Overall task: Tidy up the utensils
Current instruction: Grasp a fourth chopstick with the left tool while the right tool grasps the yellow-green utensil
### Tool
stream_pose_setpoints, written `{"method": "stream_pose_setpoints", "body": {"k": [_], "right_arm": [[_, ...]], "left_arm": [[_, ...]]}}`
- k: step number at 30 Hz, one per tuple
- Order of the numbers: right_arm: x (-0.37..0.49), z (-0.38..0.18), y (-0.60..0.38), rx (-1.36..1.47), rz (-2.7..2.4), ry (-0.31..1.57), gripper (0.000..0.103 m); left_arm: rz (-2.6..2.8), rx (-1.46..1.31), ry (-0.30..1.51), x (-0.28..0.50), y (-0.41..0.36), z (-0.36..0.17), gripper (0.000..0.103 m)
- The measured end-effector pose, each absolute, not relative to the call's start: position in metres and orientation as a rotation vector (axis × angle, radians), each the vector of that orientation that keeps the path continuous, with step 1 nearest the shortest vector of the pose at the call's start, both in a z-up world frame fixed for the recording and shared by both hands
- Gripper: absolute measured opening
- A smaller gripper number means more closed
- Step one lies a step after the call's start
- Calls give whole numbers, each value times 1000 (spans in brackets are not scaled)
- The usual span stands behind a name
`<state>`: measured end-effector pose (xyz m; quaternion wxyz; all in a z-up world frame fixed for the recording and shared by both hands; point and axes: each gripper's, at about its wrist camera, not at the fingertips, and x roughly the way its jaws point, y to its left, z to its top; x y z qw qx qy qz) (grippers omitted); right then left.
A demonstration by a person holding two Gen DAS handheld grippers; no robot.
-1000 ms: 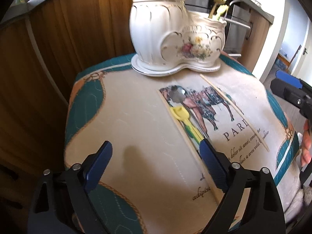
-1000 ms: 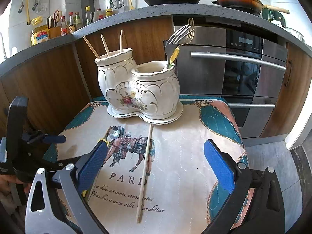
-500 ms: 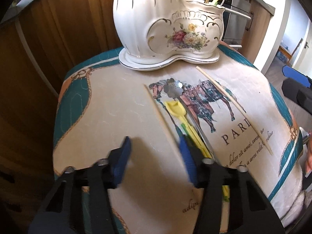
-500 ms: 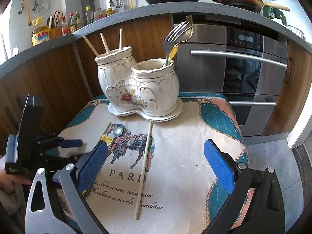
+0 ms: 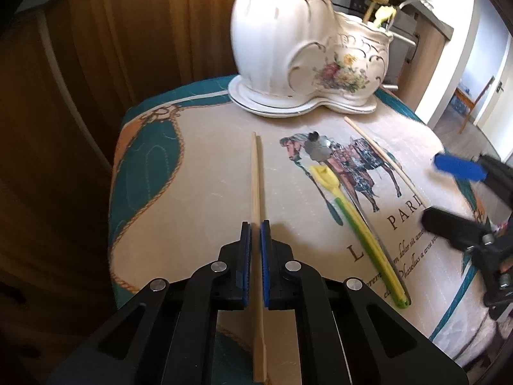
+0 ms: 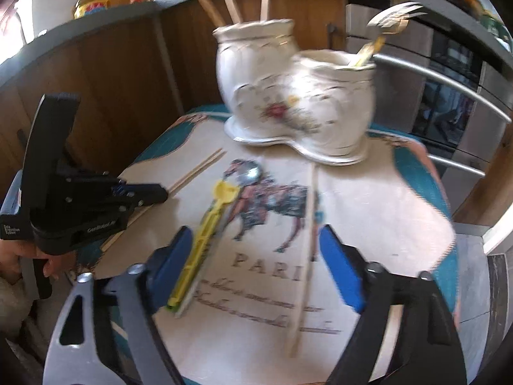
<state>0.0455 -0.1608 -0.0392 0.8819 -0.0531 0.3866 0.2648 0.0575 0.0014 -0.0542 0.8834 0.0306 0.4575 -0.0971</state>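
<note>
The left gripper's (image 5: 256, 224) blue fingers (image 5: 245, 263) are pressed together on a wooden chopstick (image 5: 256, 176), which runs between the pads and lies along the left part of the printed cloth (image 5: 192, 192), pointing toward the far white ceramic holder (image 5: 298, 51). This gripper tilts steeply down at the cloth; in the right wrist view a bare hand (image 6: 19, 256) grips its black body at the near left edge. Right of the chopstick, a yellow-green utensil (image 5: 362, 224) and a metal spoon (image 5: 317, 150) lie side by side on the horse print. Further right lies a second chopstick (image 6: 307, 240). The right gripper (image 6: 256, 256) slants down over the near cloth, its jaws closing but still wide; the second chopstick lies between them, untouched, just inside the right pad. The holder stands at the far edge, chopsticks in its left cup, forks (image 6: 394, 19) in its right.
</note>
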Motion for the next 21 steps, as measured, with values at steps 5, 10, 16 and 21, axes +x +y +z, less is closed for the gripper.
{"method": "stream_pose_setpoints", "body": {"k": [5,10,16,21], "right_arm": [[48,-48,-126,-173,592,869,38],[53,-54,-106,-203,589,913,15],[59,-56,-95,-238,546,936,12],[66,-60,-91,-258,513,948,12]], "left_arm": [[-225,32,934,55,6,-52,7],[-248,9,919,52,11,-50,7],[-269,-16,900,51,15,-46,7],[-279,-20,890,50,16,-43,7]]}}
